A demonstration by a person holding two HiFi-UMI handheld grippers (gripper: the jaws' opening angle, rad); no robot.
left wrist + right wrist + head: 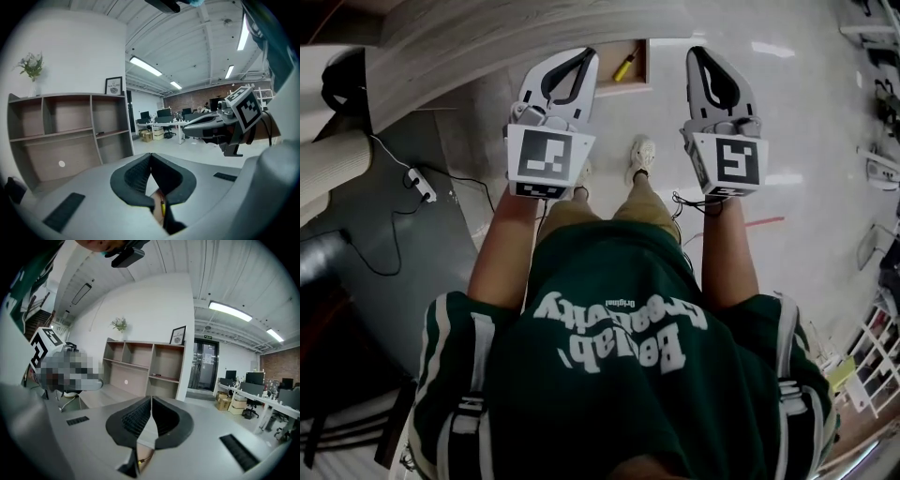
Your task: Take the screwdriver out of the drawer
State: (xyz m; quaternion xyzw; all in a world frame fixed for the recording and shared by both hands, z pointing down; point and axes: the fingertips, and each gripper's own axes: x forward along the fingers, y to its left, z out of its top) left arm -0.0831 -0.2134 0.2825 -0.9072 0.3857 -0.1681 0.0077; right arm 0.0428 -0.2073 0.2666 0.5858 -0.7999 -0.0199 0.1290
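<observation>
Yellow screwdriver (625, 66), pale wood-grain drawer (646, 67), green shirt (609, 281) with white lettering, pale grey floor (806, 112)

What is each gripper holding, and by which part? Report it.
Nothing. The left gripper and right gripper are both shut and empty; the yellow-handled screwdriver lies untouched in the open wooden drawer.

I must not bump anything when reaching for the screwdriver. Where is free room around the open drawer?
Free: the glossy floor between the drawer and the right gripper, and further right of it. Inside the drawer, bare wood shows beside the screwdriver. Crowded: the drawer's left side, covered by the left gripper, under the tabletop edge.
</observation>
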